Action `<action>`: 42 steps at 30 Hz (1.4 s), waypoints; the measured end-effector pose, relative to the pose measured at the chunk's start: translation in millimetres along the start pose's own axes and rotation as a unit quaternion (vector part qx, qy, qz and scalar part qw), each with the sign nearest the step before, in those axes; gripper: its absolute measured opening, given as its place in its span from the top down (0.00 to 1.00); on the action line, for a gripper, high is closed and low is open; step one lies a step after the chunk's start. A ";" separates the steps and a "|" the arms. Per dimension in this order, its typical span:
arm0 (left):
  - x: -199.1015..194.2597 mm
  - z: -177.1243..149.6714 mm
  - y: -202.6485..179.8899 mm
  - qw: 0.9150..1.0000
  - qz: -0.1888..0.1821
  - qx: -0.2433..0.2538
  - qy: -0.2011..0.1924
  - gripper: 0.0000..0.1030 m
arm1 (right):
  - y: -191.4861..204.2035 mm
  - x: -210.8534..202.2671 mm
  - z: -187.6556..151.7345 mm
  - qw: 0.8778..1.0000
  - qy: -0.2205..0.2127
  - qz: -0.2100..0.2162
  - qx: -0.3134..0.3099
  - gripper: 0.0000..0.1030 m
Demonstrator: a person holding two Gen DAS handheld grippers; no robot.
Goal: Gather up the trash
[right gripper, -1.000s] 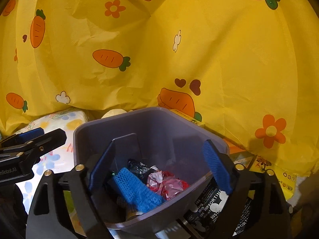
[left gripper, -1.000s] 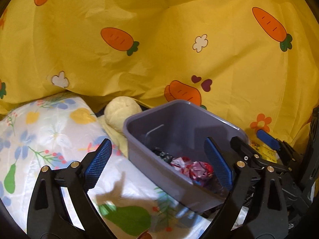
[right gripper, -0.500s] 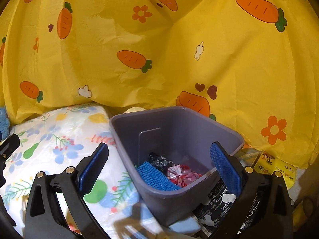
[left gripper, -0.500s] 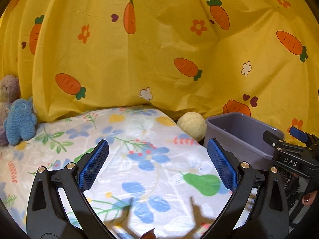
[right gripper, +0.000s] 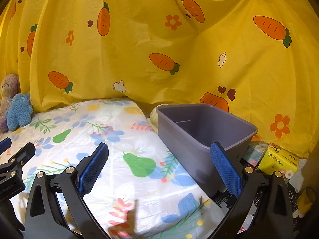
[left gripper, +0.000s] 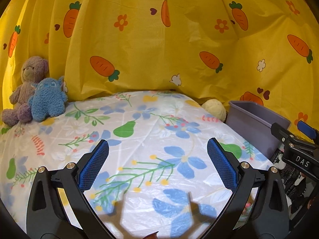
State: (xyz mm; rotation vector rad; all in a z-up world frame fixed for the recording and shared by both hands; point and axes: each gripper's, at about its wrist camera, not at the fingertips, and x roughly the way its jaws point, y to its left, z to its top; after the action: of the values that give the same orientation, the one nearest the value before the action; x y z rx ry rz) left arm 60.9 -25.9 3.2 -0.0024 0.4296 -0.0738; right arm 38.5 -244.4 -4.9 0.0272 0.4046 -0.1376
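both views low, facing curtain (left gripper: 159, 39), sharing bin (right gripper: 199, 123)

The left gripper (left gripper: 157, 165) has black plastic arms with blue bumpy pads (left gripper: 93, 166) and shiny round screws. The right gripper (right gripper: 159, 167) looks just the same. Seen from the left wrist, its side has white letters, "DAS".
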 end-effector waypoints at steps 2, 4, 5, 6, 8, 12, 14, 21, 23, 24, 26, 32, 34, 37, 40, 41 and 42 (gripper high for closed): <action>-5.9 -2.3 4.0 1.000 0.003 0.002 -0.002 0.05 | 5.5 -5.5 -3.6 1.000 0.000 0.004 -0.001 0.05; -10.8 -3.5 6.6 1.000 0.003 0.001 -0.003 0.05 | 10.8 -10.2 -5.6 1.000 -0.003 0.006 -0.006 0.05; -13.4 -4.1 7.7 1.000 0.001 0.001 -0.003 0.05 | 13.3 -12.0 -6.2 1.000 -0.004 0.006 -0.008 0.05; -16.0 -4.5 8.3 1.000 -0.003 0.001 -0.004 0.05 | 14.9 -13.7 -7.0 1.000 -0.004 0.005 -0.009 0.05; -20.5 -4.0 9.4 1.000 -0.006 0.001 -0.005 0.05 | 17.4 -16.9 -8.1 1.000 -0.004 0.005 -0.009 0.05; -28.6 -3.0 11.4 1.000 -0.002 0.000 -0.013 0.05 | 17.9 -23.0 -8.8 1.000 -0.008 0.001 -0.007 0.05; -31.7 -2.4 12.0 1.000 -0.001 0.000 -0.016 0.05 | 17.8 -25.0 -8.3 1.000 -0.010 -0.001 -0.006 0.05; -35.0 -2.1 13.1 1.000 0.001 0.000 -0.017 0.05 | 18.4 -28.2 -7.9 1.000 -0.013 0.001 -0.005 0.05; -35.4 -2.2 13.0 1.000 0.002 -0.001 -0.017 0.05 | 18.2 -30.4 -7.8 1.000 -0.015 0.003 -0.004 0.05; -35.5 -2.2 12.8 1.000 0.002 0.000 -0.017 0.05 | 18.5 -31.1 -7.8 1.000 -0.016 0.003 -0.005 0.05; -35.6 -2.5 13.4 1.000 0.001 0.001 -0.018 0.05 | 19.2 -32.1 -8.2 1.000 -0.017 0.003 -0.004 0.05; -35.7 -2.8 13.3 1.000 0.003 -0.002 -0.018 0.05 | 21.9 -32.3 -8.2 1.000 -0.016 0.007 -0.006 0.05; -35.3 -2.7 14.9 1.000 0.001 -0.004 -0.016 0.05 | 21.9 -32.0 -8.4 1.000 -0.016 0.007 -0.006 0.05; -34.8 -2.9 15.6 1.000 0.001 -0.003 -0.015 0.05 | 22.2 -32.0 -8.7 1.000 -0.016 0.007 -0.006 0.05; -34.4 -3.1 15.9 1.000 0.000 -0.003 -0.014 0.05 | 22.2 -32.0 -8.9 1.000 -0.016 0.007 -0.005 0.05; -34.6 -3.3 15.9 1.000 0.000 -0.003 -0.014 0.05 | 22.2 -31.8 -8.8 1.000 -0.016 0.007 -0.005 0.05; -33.4 -4.1 16.6 1.000 0.000 -0.004 -0.013 0.05 | 21.9 -31.6 -8.9 1.000 -0.016 0.007 -0.006 0.05</action>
State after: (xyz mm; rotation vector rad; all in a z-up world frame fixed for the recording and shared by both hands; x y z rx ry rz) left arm 30.2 -6.9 13.1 -0.0104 0.4038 -0.0717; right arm 9.3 -218.2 -0.6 0.0162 0.3736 -0.1213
